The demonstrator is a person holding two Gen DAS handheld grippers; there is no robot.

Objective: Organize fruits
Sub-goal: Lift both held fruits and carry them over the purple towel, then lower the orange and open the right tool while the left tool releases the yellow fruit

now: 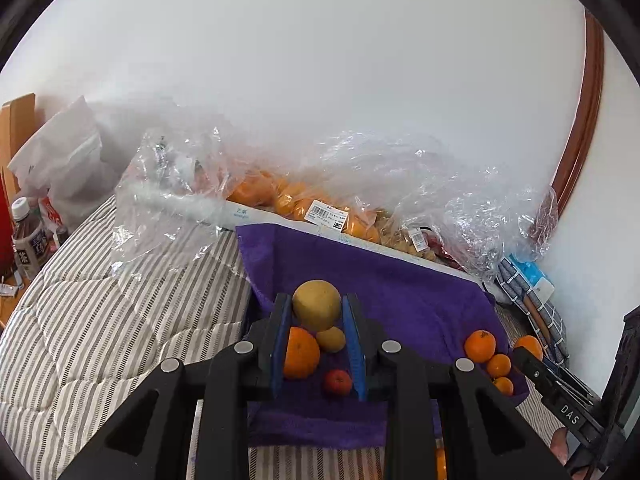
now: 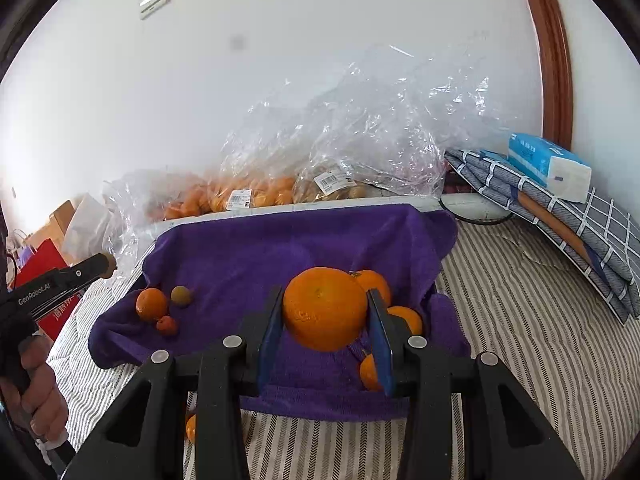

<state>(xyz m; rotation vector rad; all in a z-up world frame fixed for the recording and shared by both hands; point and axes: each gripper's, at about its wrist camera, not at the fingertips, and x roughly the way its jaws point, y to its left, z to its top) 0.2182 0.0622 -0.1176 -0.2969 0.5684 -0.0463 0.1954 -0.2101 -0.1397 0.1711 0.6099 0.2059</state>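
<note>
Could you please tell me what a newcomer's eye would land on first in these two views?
Probably the big orange clamped in the right gripper over the purple towel, and the yellow-brown pear pinched in the left gripper. Behind the towel, crinkled clear plastic bags of fruit line the white wall.

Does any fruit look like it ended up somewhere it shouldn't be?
Yes: one small orange lies on the striped bedding, off the near edge of the purple towel where the other loose fruit sits.
</note>
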